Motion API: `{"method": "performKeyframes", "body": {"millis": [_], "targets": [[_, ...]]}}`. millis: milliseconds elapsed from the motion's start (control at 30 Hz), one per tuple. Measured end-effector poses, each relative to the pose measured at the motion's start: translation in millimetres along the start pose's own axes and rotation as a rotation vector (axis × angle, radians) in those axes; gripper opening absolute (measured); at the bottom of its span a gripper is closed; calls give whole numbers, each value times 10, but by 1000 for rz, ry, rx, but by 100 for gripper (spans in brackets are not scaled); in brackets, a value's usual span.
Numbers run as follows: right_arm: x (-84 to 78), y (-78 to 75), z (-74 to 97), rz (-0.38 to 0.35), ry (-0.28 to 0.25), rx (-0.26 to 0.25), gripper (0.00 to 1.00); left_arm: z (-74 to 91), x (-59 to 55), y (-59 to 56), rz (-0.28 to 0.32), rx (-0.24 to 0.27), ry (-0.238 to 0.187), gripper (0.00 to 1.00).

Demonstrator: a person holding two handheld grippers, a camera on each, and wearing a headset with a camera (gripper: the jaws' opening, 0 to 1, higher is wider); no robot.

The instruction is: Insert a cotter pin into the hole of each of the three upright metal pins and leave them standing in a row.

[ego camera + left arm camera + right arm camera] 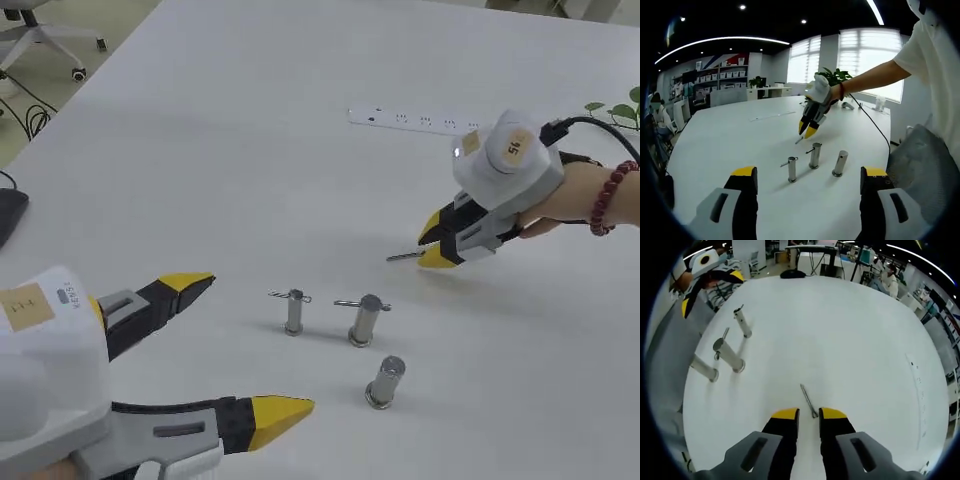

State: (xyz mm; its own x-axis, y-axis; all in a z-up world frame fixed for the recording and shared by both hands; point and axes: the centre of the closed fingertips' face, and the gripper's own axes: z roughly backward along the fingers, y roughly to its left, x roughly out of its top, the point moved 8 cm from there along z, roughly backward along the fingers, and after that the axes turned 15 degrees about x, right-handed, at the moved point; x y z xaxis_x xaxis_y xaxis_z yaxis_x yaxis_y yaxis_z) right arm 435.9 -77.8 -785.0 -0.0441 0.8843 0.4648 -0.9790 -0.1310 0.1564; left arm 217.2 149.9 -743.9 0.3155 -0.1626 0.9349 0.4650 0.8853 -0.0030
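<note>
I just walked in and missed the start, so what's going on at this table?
A person works at a white table with a tool in each hand. Three metal pins stand upright: the left metal pin and middle metal pin each have a fitted cotter pin through the top, the near metal pin is bare. The right tool is down at the table, jaws narrowly apart around one end of a loose cotter pin. The left tool hovers wide open near the pins, holding nothing.

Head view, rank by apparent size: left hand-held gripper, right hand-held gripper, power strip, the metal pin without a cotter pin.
1. left hand-held gripper, though it is nearest the camera, which inflates it
2. right hand-held gripper
3. power strip, long but thin, and farthest away
4. bare metal pin
</note>
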Motion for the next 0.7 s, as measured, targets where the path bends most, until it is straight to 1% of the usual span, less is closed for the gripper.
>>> {"method": "performKeyframes", "body": {"millis": [100,200,300,367,400,433,500,700], "targets": [[-12,-34,-14,7,11,-1,16,3,-16,-6,8,-4,3,84],[-24,-50,-41,13,18,15,14,0,-25,-6,10,-4,9,84],[-25,-67,-58,23,28,22,13,-4,-20,3,18,0,7,83],[-18,-69,-70,26,28,37,12,-6,-14,10,23,2,4,82],[-16,-71,-74,31,36,39,12,-6,-14,13,25,2,4,82],[-19,-81,-80,47,56,36,11,-6,-15,15,25,3,5,82],[-5,-82,-78,44,52,42,11,-6,-15,20,24,4,6,82],[14,-70,-91,70,87,70,7,-9,-21,27,23,5,13,81]]}}
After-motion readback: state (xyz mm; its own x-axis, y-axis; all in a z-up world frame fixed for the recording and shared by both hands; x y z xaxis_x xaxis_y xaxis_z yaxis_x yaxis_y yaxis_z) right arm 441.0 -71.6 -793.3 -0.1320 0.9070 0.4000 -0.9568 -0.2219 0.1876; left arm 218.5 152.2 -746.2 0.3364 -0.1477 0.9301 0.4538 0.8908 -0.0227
